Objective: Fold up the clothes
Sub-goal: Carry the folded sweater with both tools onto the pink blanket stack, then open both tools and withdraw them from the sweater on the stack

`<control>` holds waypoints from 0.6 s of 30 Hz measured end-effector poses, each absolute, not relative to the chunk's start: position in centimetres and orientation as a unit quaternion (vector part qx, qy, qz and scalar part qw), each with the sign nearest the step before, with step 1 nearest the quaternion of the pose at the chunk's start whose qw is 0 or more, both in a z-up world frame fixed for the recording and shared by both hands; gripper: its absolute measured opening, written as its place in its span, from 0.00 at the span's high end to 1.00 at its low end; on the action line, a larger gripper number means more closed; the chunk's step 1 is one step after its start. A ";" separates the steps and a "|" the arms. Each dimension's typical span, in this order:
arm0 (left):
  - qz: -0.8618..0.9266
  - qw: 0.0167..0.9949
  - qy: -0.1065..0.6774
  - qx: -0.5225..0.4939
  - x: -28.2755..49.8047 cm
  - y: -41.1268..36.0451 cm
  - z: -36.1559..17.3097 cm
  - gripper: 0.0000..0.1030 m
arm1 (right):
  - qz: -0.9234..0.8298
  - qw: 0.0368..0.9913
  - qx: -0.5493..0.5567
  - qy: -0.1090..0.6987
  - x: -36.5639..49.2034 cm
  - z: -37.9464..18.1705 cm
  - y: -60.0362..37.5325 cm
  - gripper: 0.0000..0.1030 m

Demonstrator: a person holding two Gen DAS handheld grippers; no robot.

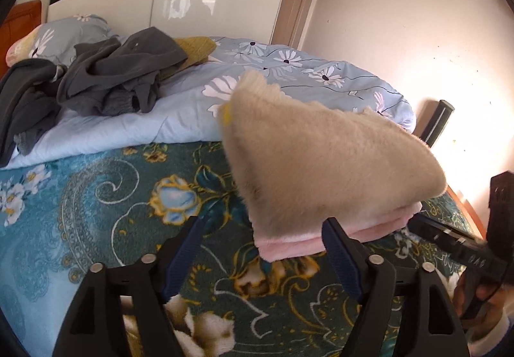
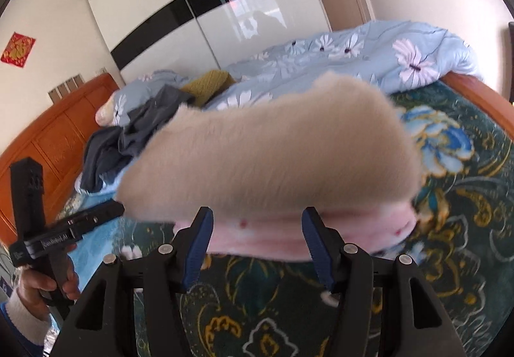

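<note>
We see a bed (image 1: 96,196) covered by a teal floral blanket (image 1: 112,212), with a pale blue flowered duvet (image 1: 289,67) bunched along its far side. Dark grey clothes (image 1: 122,74) lie heaped on the duvet. Nearer us, a folded beige fleece garment with pink lining (image 1: 321,164) rests on the blanket. Our left hand-held gripper (image 1: 261,233) has its jaws apart, empty, just before the garment. Our right hand-held gripper (image 2: 257,228) also stands apart, its fingertips at the pink edge, not pressing it.
</note>
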State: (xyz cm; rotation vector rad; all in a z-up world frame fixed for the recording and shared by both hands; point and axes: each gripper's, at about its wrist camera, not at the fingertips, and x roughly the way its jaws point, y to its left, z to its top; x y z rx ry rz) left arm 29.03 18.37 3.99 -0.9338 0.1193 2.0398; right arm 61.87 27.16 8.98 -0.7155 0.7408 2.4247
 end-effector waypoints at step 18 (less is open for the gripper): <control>0.806 0.454 0.057 -0.375 28.2 17.0 1.1 0.00 | 0.848 0.328 -0.347 0.229 55.0 4.2 24.1 0.22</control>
